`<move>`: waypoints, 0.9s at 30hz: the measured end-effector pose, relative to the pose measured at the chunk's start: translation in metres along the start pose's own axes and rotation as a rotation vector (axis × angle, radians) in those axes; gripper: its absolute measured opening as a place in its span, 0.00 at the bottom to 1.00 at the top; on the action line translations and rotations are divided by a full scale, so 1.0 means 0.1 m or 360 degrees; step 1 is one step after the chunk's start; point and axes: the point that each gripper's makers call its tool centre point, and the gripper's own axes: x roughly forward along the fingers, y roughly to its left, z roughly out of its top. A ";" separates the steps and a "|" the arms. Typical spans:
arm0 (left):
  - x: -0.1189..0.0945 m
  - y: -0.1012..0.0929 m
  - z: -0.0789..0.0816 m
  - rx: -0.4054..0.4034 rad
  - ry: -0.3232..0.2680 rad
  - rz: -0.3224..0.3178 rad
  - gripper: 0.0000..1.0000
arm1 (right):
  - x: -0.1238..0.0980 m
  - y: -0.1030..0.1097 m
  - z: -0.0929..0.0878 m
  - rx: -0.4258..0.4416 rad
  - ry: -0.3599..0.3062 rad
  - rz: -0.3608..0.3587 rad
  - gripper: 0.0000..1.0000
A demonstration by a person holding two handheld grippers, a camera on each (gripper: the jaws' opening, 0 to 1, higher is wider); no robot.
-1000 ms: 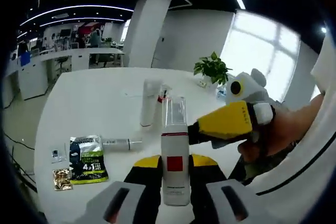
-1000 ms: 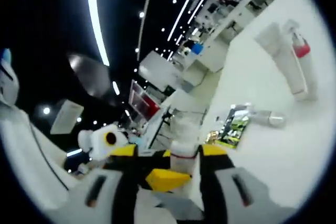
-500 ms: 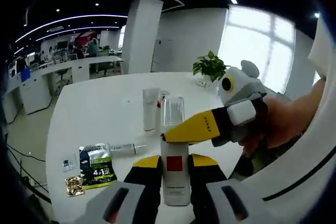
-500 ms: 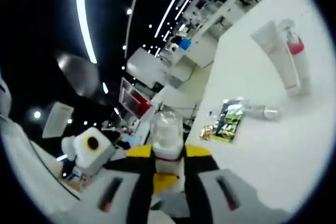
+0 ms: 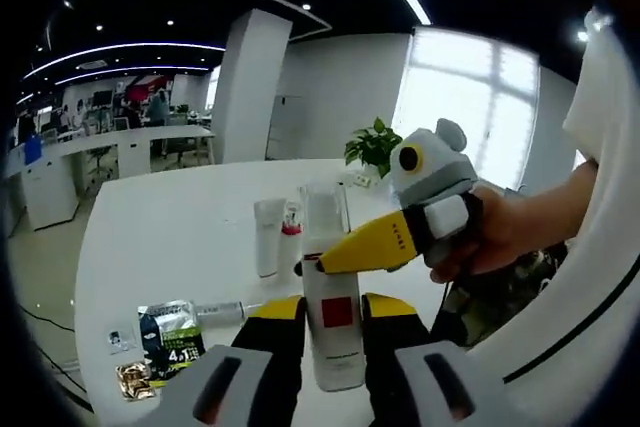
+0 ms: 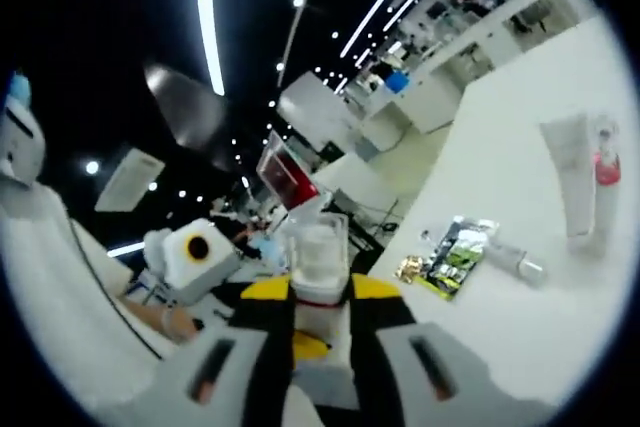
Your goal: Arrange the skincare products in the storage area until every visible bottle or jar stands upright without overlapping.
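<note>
Both hand-held grippers (image 5: pixel 320 322) (image 6: pixel 318 312) on bottle (image 5: pixel 332 332)

The white bottle's (image 5: pixel 335 332) base hides between the left tool's (image 5: pixel 333 332) jaws; its label print is unreadable.

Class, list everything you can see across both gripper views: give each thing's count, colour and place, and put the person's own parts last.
Spray bottle: one, white with red square label and clear cap, held between both grippers above the table.
Tube: one, white, upright mid-table.
Small bottle: one, white with red collar, upright beside the tube.
Slim bottle: one, silver-white, lying on the table.
Sachet: one, green and black, flat beside the slim bottle.
Gold packet: one, near the sachet.
Potted plant: one, green, far table edge.
Table: one, white.
Left gripper: yellow and black, shut on the bottle's body.
Right gripper: yellow, shut near the bottle's neck.
Hand: one, holding the right gripper.
</note>
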 end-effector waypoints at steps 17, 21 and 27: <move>0.00 -0.74 0.25 -0.0102 -0.0003 -0.0848 0.24 | -0.57 0.57 0.11 -0.0370 0.0036 0.0362 0.18; 0.06 -0.88 0.24 -0.0086 -0.0001 -0.0895 0.23 | -0.67 0.62 0.08 -0.0430 0.0050 0.0362 0.18; 0.24 -0.68 0.27 -0.0088 -0.0069 -0.0596 0.21 | -0.69 0.34 0.20 -0.0517 -0.0090 0.0012 0.20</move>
